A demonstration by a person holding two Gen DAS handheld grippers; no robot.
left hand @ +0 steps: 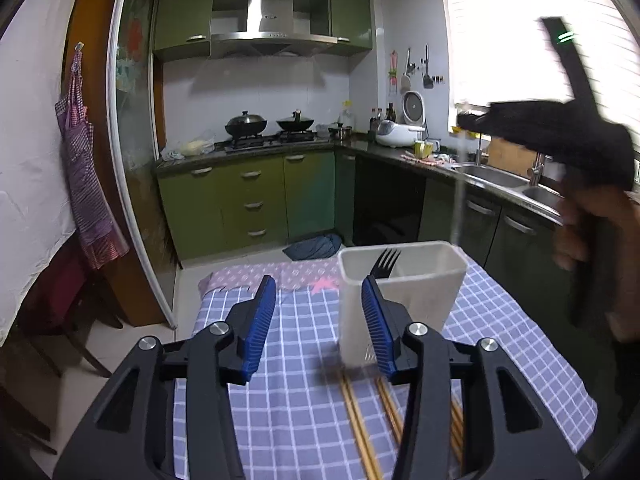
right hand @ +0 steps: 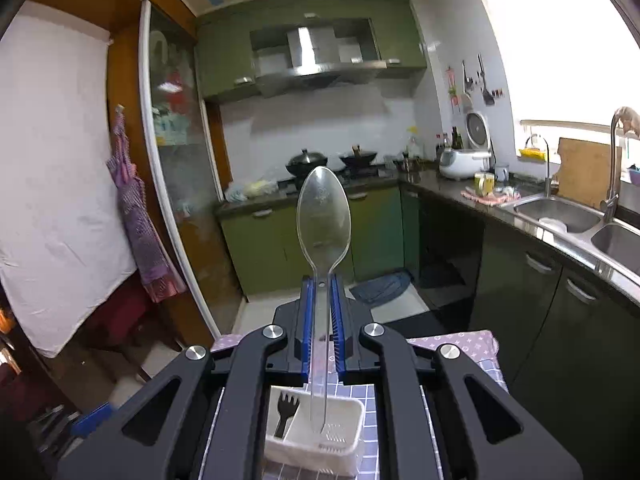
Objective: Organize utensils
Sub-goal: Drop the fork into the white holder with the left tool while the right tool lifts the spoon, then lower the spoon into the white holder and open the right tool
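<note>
- Blue ribbed pads line the left gripper [left hand: 319, 322], whose jaws stand apart with nothing between them; only the checked tablecloth [left hand: 280, 400] shows in the gap.
- Wooden chopsticks [left hand: 360, 428] lie flat on the cloth under the left gripper, below and partly behind its right finger, their far ends reaching toward the foot of the holder.
- White plastic utensil holder [left hand: 420, 296] stands upright on the cloth just beyond the left gripper's right finger, which overlaps its near wall; a black fork [left hand: 385, 263] stands inside it, tines up.
- Right gripper [right hand: 322, 284] is closed on the handle of a clear plastic spoon [right hand: 323, 216]: the bowl rises beyond the fingertips, and the handle runs back between the pads, its end hanging over the holder's right compartment.
- From the left wrist view, the right gripper appears blurred, raised above and to the right of the holder, gripped by a person's hand [left hand: 588, 232].
- Green cabinets [left hand: 248, 196], a steel range hood [left hand: 268, 28] whose badge is too small to read, two woks [left hand: 246, 122] and a steel sink [right hand: 560, 216] fill the background; no writing is legible.
</note>
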